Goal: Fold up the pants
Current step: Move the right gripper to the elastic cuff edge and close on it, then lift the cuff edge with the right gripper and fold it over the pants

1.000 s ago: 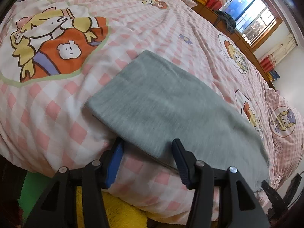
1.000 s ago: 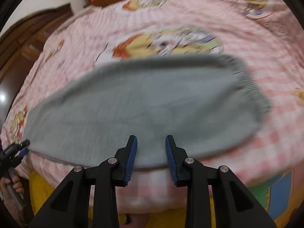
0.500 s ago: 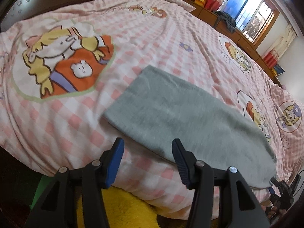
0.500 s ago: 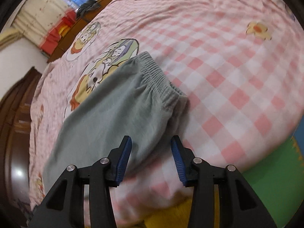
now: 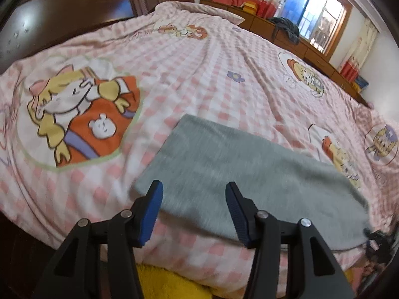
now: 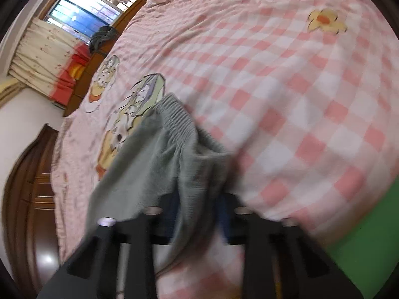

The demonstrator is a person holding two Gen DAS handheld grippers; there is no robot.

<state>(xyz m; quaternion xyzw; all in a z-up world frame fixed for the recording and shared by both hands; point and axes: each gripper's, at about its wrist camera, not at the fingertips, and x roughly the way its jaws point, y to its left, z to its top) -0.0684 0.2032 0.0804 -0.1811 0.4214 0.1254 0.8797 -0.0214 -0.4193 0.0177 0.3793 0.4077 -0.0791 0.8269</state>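
Grey pants (image 5: 237,177) lie folded lengthwise along the near edge of the pink checked bed (image 5: 224,74). My left gripper (image 5: 193,204) is open and empty, its blue pads just above the leg end of the pants. In the right wrist view the elastic waistband (image 6: 178,122) is close. My right gripper (image 6: 197,211) is pushed in around the near waist corner of the pants (image 6: 149,174); the cloth lies between the blurred fingers and hides the pads. The jaws still look apart.
A dark wooden headboard (image 5: 74,12) stands at the far left. A wooden dresser (image 5: 311,47) with dark clothes runs under the window. Yellow cloth (image 5: 169,284) and a green mat (image 6: 369,236) lie below the bed edge.
My left gripper has drawn back and risen a little from the leg end. My right gripper has swung to the waistband and pushed forward onto the waist corner.
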